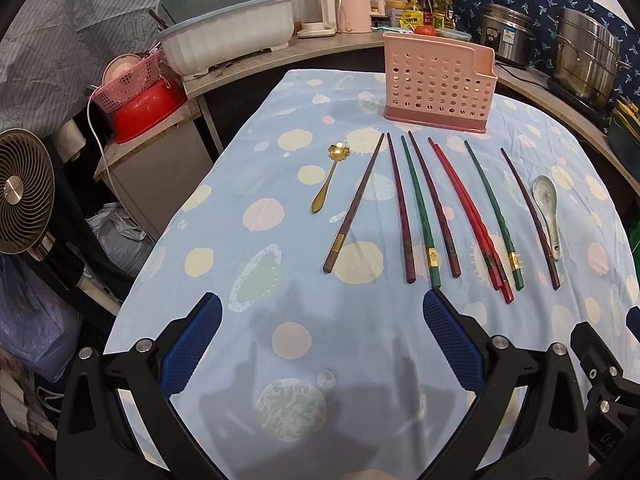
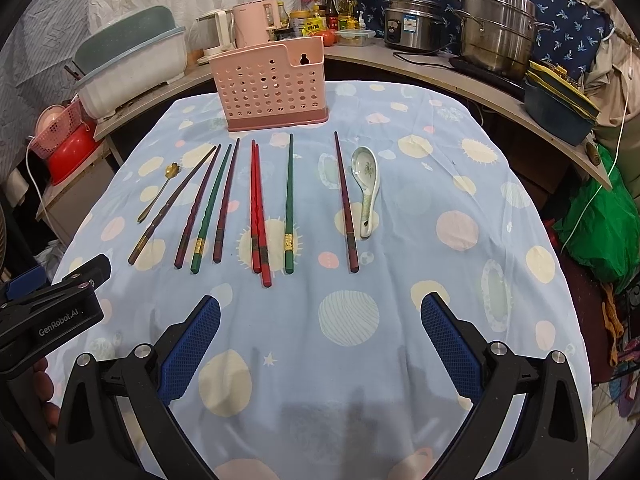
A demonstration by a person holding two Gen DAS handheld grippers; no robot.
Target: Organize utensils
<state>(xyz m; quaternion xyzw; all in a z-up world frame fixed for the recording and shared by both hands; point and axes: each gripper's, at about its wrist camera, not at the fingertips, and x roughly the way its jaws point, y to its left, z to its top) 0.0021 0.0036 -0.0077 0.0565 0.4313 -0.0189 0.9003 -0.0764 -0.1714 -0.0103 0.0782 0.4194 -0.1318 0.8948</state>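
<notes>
Nearest, the left gripper (image 1: pixel 322 308) and right gripper (image 2: pixel 320 310) hover with fingers apart, holding nothing. Beyond, chopsticks (image 2: pixel 256 204) lie in a row on the worktop (image 2: pixel 420 280), a gold spoon (image 1: pixel 329 176) left, a ceramic spoon (image 2: pixel 366 188) right. Farthest stands the pink holder (image 2: pixel 272 88).

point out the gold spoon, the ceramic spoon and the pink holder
gold spoon (image 1: pixel 325 188), left wrist view, mid handle
ceramic spoon (image 2: pixel 364 169), right wrist view, bowl
pink holder (image 2: pixel 268 88), right wrist view, perforated front wall

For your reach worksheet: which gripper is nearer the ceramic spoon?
Right. The right gripper hovers open just short of the ceramic spoon; the left gripper sits further left, with the spoon far off to its right.
</notes>
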